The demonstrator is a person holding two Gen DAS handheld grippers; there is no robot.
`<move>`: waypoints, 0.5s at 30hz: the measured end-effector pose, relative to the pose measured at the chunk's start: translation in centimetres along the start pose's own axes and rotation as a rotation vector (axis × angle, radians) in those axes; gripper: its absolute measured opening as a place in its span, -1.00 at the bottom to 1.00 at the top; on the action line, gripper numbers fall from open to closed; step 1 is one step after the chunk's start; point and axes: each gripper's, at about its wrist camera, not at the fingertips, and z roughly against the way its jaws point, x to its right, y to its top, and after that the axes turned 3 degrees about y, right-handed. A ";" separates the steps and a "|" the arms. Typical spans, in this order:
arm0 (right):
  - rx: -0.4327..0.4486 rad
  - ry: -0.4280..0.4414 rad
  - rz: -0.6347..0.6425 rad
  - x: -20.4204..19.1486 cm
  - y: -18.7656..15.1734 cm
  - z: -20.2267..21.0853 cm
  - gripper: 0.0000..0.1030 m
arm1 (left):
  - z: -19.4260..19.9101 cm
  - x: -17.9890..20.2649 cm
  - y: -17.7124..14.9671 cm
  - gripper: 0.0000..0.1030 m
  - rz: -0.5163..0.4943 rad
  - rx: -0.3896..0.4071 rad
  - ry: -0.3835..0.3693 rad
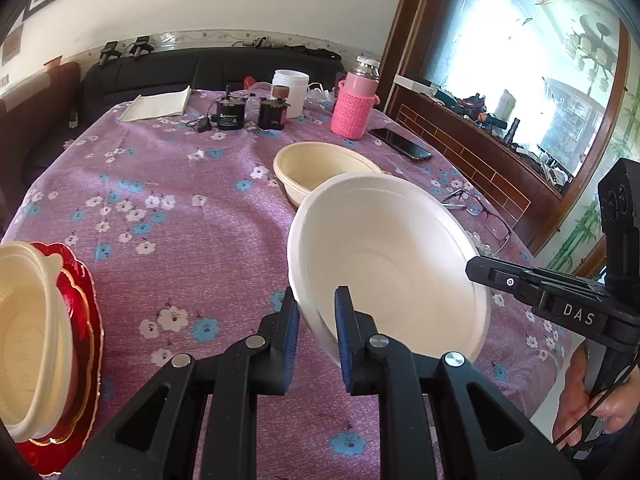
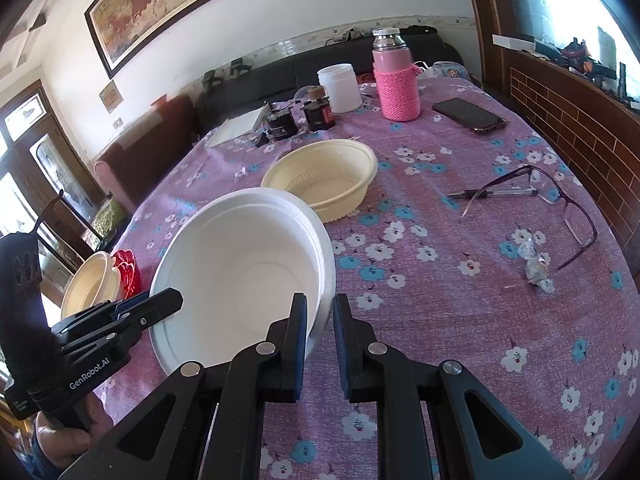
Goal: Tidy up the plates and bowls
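I have the white bowl (image 1: 392, 264) lifted and tilted above the surface (image 1: 180, 216), both tools on its rim from opposite sides: my left tool (image 1: 317, 320) straddles the near edge, and my right tool (image 2: 320, 322) straddles the other. A cream bowl (image 2: 324, 180) sits just behind; another cream bowl (image 1: 28, 336) rests on red plates (image 1: 86, 304).

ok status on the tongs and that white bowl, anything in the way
Left tongs and right tongs both clamp white bowl by opposite rims. Bowl tilted above table. Cream bowl just beyond; stack at left.
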 end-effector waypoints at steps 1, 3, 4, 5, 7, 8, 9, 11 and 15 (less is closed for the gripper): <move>-0.001 -0.001 0.006 -0.3 0.0 -0.1 -0.72 | 0.2 -0.3 0.0 -0.70 0.004 0.006 0.002; -0.005 0.000 0.017 -0.9 0.2 -0.3 -0.72 | 0.4 -0.7 0.0 -0.70 0.010 0.012 0.005; -0.005 -0.001 0.021 -1.1 0.2 -0.4 -0.72 | 0.6 -0.9 -0.1 -0.70 0.012 0.017 0.007; -0.006 -0.003 0.026 -1.4 0.3 -0.4 -0.72 | 0.7 -1.1 -0.1 -0.70 0.016 0.021 0.009; -0.009 -0.002 0.033 -1.8 0.3 -0.5 -0.72 | 0.9 -1.3 -0.2 -0.70 0.018 0.027 0.012; -0.009 -0.004 0.036 -2.0 0.3 -0.6 -0.72 | 1.0 -1.5 -0.2 -0.70 0.020 0.029 0.012; -0.011 -0.005 0.038 -2.2 0.3 -0.7 -0.72 | 1.1 -1.6 -0.3 -0.70 0.024 0.031 0.013; -0.014 -0.004 0.041 -2.5 0.3 -0.8 -0.72 | 1.2 -1.9 -0.5 -0.70 0.028 0.032 0.015; -0.021 -0.006 0.046 -3.2 0.2 -1.1 -0.72 | 1.2 -2.6 -0.9 -0.70 0.039 0.032 0.018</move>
